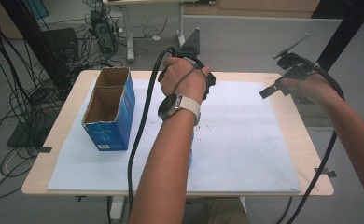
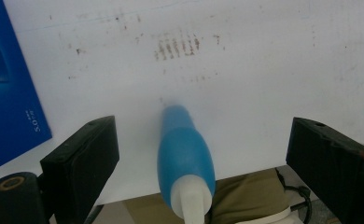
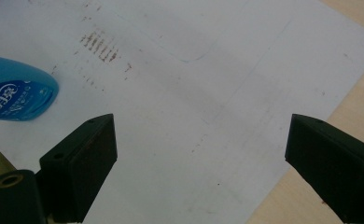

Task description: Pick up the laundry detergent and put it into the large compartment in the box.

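Bottle (image 2: 185,161): blue, white neck, lying on the white sheet (image 1: 245,140) near the desk's front edge; seen between the left gripper's fingers, not gripped.
Left gripper (image 1: 203,79): held above mid-sheet; fingers (image 2: 80,161) spread wide, empty.
Right gripper (image 1: 276,86): above the desk's (image 1: 311,154) right side; fingers (image 3: 80,161) wide apart, empty; bottle well off to its left.
Box (image 1: 109,109): blue, open-topped, upright, at the sheet's left, far part.

surface: wooden table (image 1: 306,140) | cover: white sheet (image 1: 245,140) | on sheet: blue box (image 1: 110,109), blue bottle (image 2: 185,158)
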{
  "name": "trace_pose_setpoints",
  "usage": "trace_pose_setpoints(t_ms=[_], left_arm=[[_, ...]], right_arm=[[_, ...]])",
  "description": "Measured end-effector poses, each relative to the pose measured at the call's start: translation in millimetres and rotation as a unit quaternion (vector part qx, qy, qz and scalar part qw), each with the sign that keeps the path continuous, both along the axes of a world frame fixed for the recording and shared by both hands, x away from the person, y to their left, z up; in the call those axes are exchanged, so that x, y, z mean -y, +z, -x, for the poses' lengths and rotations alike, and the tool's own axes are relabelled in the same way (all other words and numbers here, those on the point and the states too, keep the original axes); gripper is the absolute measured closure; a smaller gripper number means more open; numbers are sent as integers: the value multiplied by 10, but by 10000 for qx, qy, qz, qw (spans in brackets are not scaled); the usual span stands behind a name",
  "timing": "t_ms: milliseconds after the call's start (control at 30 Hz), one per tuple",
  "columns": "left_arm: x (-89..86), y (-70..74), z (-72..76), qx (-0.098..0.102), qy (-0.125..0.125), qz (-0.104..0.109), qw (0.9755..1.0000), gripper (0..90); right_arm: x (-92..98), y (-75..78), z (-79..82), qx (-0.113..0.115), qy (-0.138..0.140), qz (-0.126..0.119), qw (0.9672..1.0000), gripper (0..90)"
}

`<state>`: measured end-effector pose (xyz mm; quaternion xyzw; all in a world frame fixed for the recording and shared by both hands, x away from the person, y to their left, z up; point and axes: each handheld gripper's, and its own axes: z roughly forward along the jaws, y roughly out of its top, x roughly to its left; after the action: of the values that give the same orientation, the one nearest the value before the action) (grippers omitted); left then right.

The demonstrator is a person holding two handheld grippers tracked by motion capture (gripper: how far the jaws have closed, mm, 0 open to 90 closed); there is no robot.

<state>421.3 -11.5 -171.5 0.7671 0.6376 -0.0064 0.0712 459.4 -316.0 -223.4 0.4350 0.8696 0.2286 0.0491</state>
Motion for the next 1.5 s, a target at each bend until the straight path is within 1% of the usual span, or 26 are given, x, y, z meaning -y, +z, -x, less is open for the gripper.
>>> trace_pose_setpoints(t_ms=[200, 400, 467, 600, 700, 800, 900, 967, 1067, 1200, 1267, 1333, 1400, 1500], left_arm=[[38, -23, 33, -51, -62, -30, 10000, 97], [46, -67, 66, 1, -41, -56, 10000, 97], [47, -90, 87, 34, -39, -103, 9999, 97], [43, -113, 129, 63, -45, -9, 10000, 95], [37, -130, 159, 62, -45, -14, 10000, 93], [23, -129, 189, 96, -25, 26, 9999, 94], [0, -115, 215, 153, 23, 4, 9999, 93], [-11, -103, 231, 182, 39, 29, 9998, 94], [-5, -100, 258, 230, 36, -9, 9997, 93], [-4, -92, 290, 299, 81, -14, 9995, 93], [0, -95, 309, 304, 79, -15, 9995, 94], [-3, -106, 338, 337, 101, 38, 9994, 93], [-13, -127, 355, 323, 120, 38, 9994, 93], [-34, -146, 380, 294, 197, 118, 9993, 93]], right_arm=[[4, -6, 8, 8, 5, -4, 10000, 90], [0, -23, 23, 5, 20, -15, 10000, 90], [5, -34, 24, -13, 5, -16, 10000, 90], [2, -54, 24, -22, 22, -11, 10000, 90], [-14, -64, 26, -31, 37, -8, 10000, 90], [-25, -61, 31, -31, 39, -22, 10000, 90], [-32, -58, 38, -38, 35, -26, 10000, 90], [-32, -57, 43, -18, 64, -21, 10000, 90], [-34, -54, 52, -17, 69, -22, 10000, 90], [-37, -47, 68, -8, 75, -48, 10000, 90], [-33, -45, 73, -2, 72, -44, 10000, 90], [-27, -42, 79, 6, 70, -49, 10000, 90], [-23, -38, 89, -6, 50, -65, 10000, 90], [-15, -45, 97, 10, 64, -75, 10000, 90]])
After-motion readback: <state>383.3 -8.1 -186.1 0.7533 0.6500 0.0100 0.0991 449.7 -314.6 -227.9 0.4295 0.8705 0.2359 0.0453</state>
